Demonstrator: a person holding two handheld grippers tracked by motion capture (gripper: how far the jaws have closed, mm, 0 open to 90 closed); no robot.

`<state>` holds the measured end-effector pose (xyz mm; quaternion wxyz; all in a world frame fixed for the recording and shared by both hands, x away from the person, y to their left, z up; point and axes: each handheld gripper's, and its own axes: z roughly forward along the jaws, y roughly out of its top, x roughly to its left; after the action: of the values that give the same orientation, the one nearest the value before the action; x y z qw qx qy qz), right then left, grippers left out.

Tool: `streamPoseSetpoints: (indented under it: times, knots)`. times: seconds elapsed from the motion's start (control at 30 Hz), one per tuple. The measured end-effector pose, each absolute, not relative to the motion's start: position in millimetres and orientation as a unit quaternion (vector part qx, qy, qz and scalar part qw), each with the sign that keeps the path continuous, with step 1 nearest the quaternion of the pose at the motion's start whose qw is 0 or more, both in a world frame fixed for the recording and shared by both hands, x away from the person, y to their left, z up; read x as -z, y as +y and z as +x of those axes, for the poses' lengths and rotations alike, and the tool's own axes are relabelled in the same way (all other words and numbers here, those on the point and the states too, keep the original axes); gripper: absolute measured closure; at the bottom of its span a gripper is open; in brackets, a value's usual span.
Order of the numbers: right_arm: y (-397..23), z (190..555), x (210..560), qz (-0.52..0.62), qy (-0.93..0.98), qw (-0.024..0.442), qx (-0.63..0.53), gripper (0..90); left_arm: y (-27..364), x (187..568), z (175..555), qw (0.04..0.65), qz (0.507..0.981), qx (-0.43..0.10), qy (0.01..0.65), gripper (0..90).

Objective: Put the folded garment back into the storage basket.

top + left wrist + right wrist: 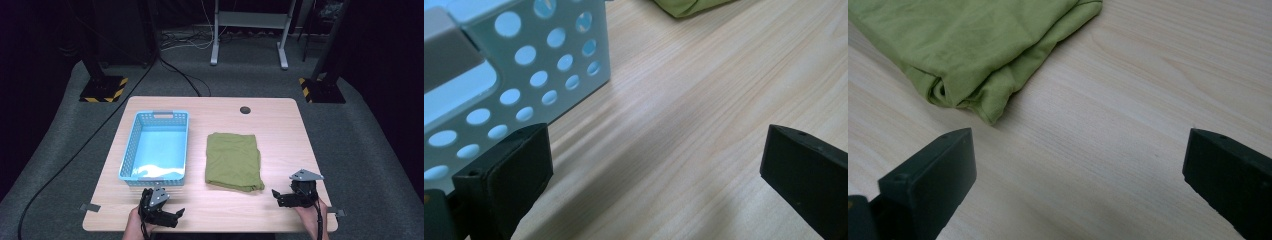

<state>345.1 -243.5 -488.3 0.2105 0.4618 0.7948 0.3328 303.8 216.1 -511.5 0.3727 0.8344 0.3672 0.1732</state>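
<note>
No brand, label or writing can be read on anything here.

The left gripper (172,215) sits at the near edge of the worktop (280,112), towards its near left corner, just in front of the blue basket (129,150). Its jaws are spread wide, with bare wood between them; they hold nothing and touch nothing. In the left gripper view the basket's perforated wall (544,75) stands just beyond the left jaw, apart from it.

The right gripper (278,196) sits near the near right corner of the worktop, its jaws likewise spread wide and empty, with plain wood between them. In the right gripper view the green cloth (973,45) lies ahead of the jaws, its folded corner near the left jaw but not touching it.

The green cloth (233,161) lies folded flat in the middle of the worktop, right of the basket and apart from it, between the two grippers and a little farther from the near edge. The basket stands on the left half of the worktop, its long sides running from the near edge towards the far edge.
</note>
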Motion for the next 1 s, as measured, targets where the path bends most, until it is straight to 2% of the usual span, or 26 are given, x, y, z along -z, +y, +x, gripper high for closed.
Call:
streamPoseSetpoints:
  times: [1.0]
  knots:
    - [-232.7, 357.2, 473.9, 0.444, 0.806, 0.197, -0.338, 0.7, 180.4, 511.2, 301.6, 0.370, 0.855, -0.155, 0.327, 0.2]
